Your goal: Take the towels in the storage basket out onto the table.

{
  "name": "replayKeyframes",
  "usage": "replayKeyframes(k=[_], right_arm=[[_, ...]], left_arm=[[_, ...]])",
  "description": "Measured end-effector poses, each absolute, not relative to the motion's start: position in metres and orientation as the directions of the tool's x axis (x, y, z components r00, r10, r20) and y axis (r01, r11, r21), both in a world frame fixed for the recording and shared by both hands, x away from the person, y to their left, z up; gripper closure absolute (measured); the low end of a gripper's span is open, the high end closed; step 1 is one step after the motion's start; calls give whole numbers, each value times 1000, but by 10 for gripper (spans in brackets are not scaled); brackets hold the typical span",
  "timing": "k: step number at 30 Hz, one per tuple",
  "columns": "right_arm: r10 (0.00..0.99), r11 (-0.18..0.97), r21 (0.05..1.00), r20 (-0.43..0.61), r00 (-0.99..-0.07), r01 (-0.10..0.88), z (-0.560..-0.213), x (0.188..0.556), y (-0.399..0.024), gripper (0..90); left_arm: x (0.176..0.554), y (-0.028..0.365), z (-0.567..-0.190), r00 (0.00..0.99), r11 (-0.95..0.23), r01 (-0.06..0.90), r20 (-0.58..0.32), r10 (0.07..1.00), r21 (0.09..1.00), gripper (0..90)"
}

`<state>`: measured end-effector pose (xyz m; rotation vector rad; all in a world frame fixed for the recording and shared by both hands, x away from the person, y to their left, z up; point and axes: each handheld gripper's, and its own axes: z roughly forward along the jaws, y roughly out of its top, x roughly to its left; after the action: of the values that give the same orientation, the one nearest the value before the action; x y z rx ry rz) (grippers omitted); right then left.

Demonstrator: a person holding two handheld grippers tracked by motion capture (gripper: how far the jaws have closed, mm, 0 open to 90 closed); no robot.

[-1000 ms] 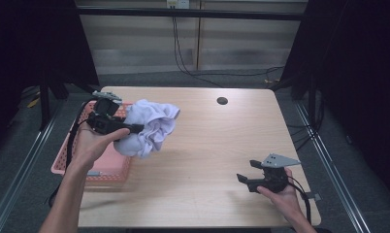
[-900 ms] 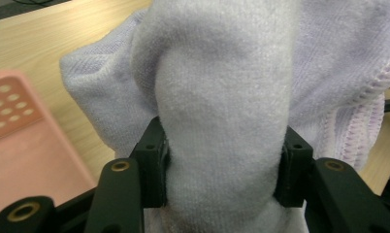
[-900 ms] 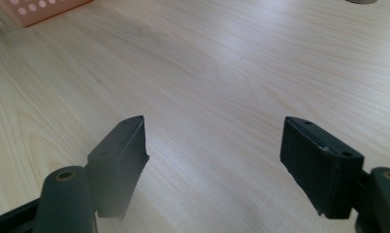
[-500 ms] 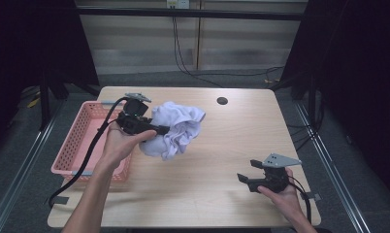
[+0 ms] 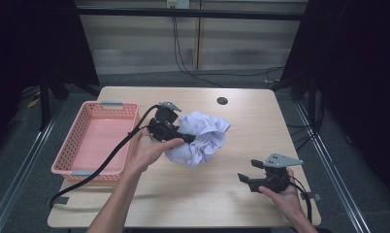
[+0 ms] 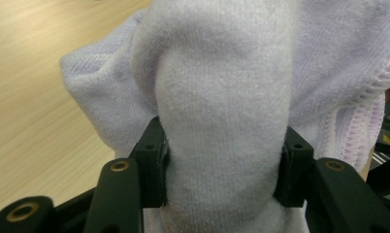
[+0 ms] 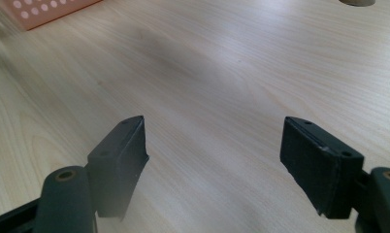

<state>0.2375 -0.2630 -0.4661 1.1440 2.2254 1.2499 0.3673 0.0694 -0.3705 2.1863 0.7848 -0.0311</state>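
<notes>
Fingers (image 6: 154, 165) of the left gripper (image 5: 183, 137) clamp a thick fold of the white towel (image 5: 200, 136), bunched on the surface (image 5: 193, 194) beside the pink basket (image 5: 67, 167), while the right gripper (image 5: 249, 178) waits open and empty, so a loose hem could snag or slip free.

The left gripper (image 5: 176, 133) reaches in over the middle of the table (image 5: 193, 199), its jaws clamped. The right gripper (image 5: 249, 180) sits low near the table's front right corner — jaws wide apart, hand cupped beneath it.
</notes>
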Motion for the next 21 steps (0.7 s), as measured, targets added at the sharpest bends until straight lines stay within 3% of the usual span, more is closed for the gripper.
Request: replayKeyframes(k=[16,21], right_arm=[[784,287,827,86,-614,483,-467,239,-265,248],[786,286,828,86,-613,483,-467,239,-265,250]], left_arm=[[369,33,-449,812,-560,558,-266,519,613,472],[365,26,-465,815,-552,546,-247,524,630,372]])
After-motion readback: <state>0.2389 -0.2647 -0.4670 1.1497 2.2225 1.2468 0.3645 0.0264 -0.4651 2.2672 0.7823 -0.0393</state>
